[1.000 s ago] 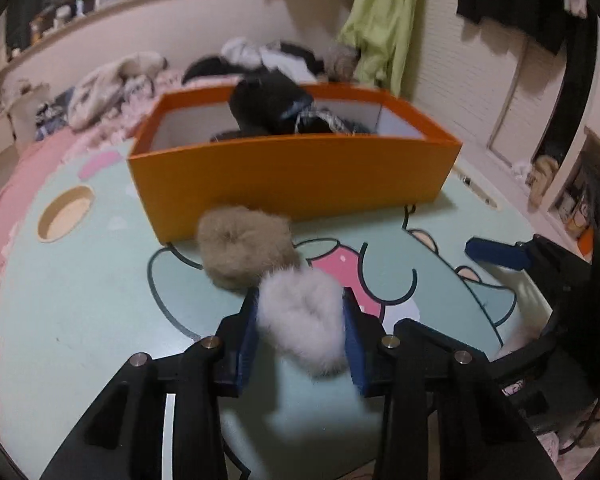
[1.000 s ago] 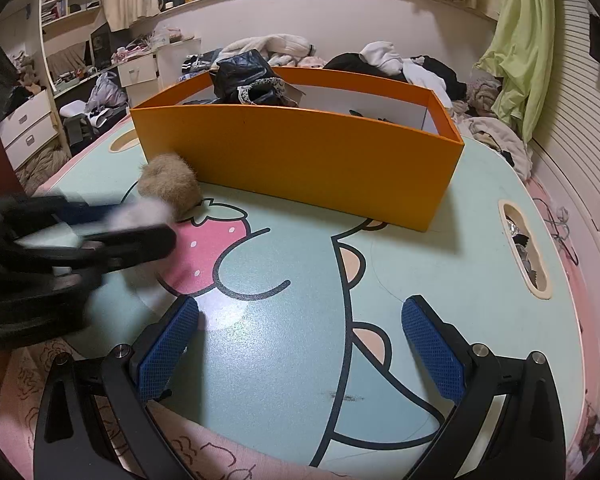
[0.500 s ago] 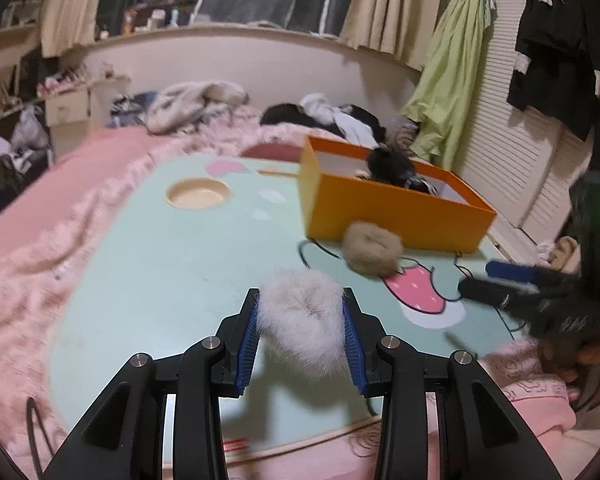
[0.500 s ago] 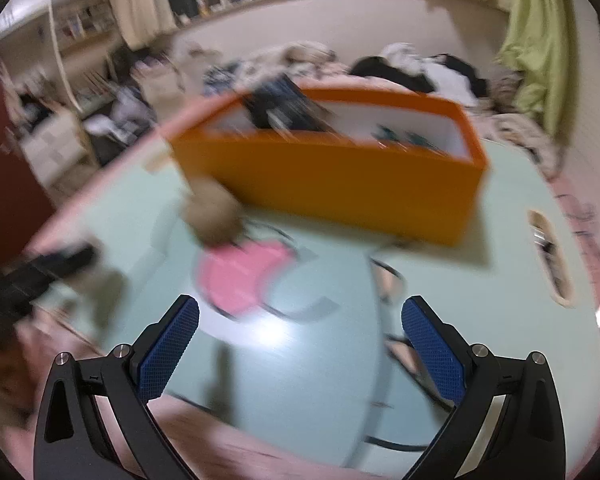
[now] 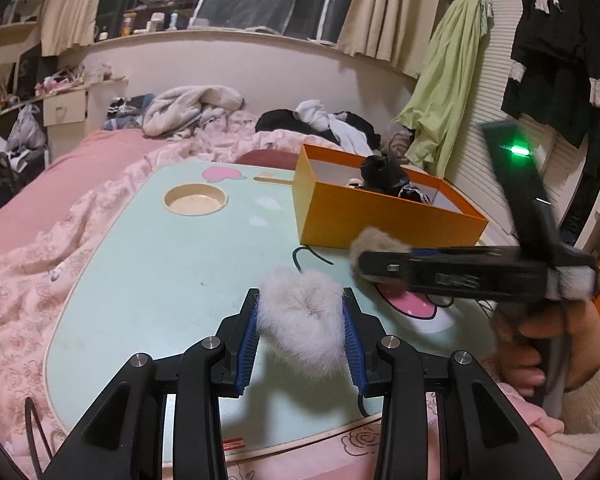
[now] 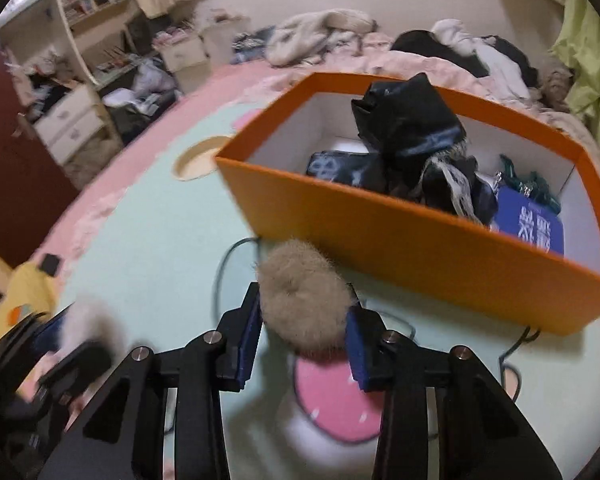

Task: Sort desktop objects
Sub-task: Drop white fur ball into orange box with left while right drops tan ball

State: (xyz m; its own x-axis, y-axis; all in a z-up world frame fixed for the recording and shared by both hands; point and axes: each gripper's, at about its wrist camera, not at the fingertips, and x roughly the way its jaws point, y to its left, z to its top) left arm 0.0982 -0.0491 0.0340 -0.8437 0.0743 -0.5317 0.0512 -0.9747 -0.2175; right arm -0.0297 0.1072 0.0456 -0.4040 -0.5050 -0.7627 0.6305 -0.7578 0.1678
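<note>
My left gripper point(image 5: 301, 300) is shut on a white fluffy puff point(image 5: 300, 324), held over the mint-green table point(image 5: 160, 260). It also shows blurred at the lower left of the right wrist view, where the white puff point(image 6: 88, 320) is still in its grip. My right gripper point(image 6: 303, 310) is closing its jaws on a brown fluffy puff point(image 6: 300, 280), with both blue pads against its sides. That brown puff point(image 5: 374, 240) lies on the table just in front of the orange box point(image 6: 420, 240). Seen from the left wrist, the right gripper point(image 5: 366, 266) reaches in from the right.
The orange box point(image 5: 380, 220) holds a black bag point(image 6: 408, 124), dark lacy items and a blue booklet point(image 6: 532, 224). A round hole point(image 5: 195, 199) is cut in the table's far left. Pink bedding point(image 5: 40, 280) surrounds the table. A hand point(image 5: 540, 344) grips the right handle.
The left gripper has drawn back from the box with the white puff. The right gripper moved up to the brown puff and its wide-open jaws came in against it.
</note>
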